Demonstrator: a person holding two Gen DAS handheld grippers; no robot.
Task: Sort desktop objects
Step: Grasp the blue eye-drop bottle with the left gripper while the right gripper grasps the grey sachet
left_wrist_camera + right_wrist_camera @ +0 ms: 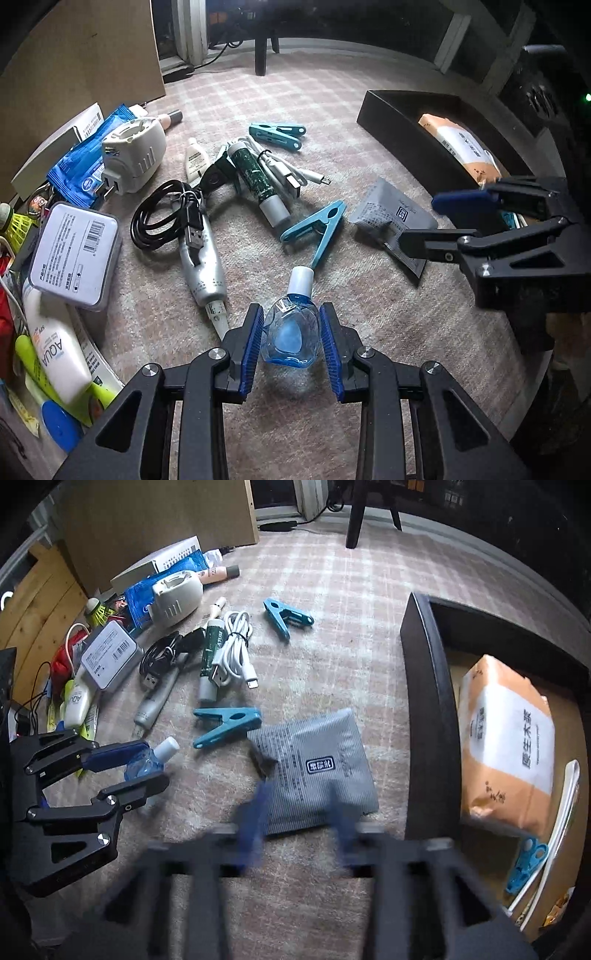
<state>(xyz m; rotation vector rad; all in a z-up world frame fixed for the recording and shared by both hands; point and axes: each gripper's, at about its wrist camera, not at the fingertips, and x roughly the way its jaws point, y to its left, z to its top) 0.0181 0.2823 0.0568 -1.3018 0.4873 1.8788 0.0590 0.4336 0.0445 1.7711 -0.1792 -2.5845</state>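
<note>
Clamping the small clear-blue plastic dropper bottle (pixel 291 332) by its sides, white cap pointing away, the left hand-held gripper (pixel 291 350) holds it over the surface; rightward the right hand-held gripper (pixel 299 819) is open, empty, nearer the black tray (pixel 424 716).

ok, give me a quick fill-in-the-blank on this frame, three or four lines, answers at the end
1. The left gripper is shut on a small blue ____ with a white cap.
2. The orange tissue pack lies inside the dark ____.
3. The grey foil sachet lies just ahead of the ____ gripper.
4. Beside the tissue pack in the box lies a blue ____.

Missing words: bottle; box; right; clip
</note>
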